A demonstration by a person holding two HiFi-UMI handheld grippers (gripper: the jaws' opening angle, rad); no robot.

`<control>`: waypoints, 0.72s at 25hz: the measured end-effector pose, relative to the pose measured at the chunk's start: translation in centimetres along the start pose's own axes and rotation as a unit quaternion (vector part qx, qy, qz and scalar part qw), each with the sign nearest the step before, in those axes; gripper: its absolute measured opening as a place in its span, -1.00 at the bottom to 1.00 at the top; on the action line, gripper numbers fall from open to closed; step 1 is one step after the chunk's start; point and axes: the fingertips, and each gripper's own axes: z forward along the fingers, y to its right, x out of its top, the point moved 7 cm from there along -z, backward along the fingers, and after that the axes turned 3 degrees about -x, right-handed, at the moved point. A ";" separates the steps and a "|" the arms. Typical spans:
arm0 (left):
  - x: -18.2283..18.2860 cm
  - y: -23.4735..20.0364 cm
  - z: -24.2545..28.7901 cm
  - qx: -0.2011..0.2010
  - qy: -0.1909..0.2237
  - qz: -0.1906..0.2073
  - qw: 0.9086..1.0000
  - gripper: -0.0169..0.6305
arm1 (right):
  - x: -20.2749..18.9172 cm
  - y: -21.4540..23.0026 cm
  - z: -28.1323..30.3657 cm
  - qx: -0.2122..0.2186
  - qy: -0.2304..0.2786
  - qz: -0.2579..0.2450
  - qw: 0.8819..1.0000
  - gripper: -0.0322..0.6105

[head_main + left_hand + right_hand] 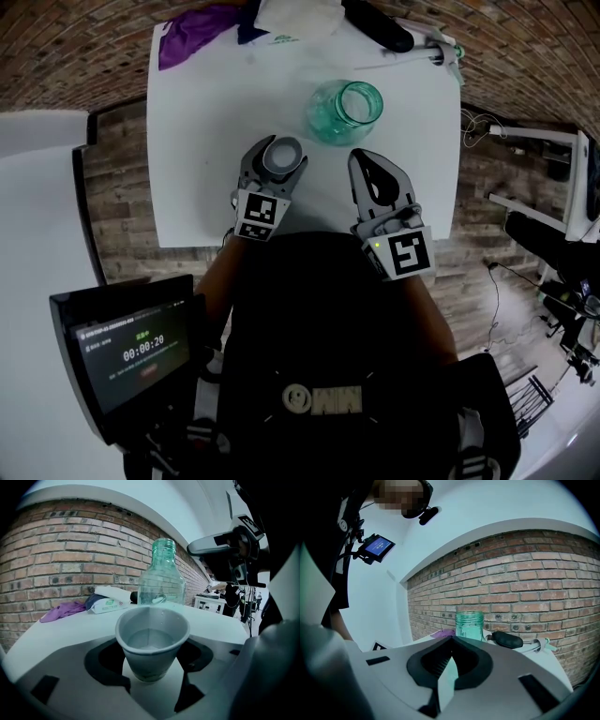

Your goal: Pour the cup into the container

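Observation:
A small grey paper cup [283,157] [152,641] with clear liquid in it stands upright on the white table [202,159]. My left gripper [281,152] [152,670] has a jaw on each side of it, and the dark pads touch the cup's lower wall. A clear green glass bottle [345,111] [161,581] [468,626] with an open mouth stands just beyond the cup, to its right. To the right of the cup and short of the bottle, my right gripper [367,159] [450,641] is shut, tips together, with nothing held.
At the table's far end lie a purple cloth [192,33] [63,611], a white pack of wipes [291,19] [110,604], a black object [380,26] [507,640] and a white tool [433,52]. A dark screen [122,352] sits at lower left.

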 end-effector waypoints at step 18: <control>-0.7 -0.2 0.0 -0.009 0.001 0.000 1.000 -0.09 | -0.7 0.3 -1.0 0.026 0.022 0.015 0.999 -0.90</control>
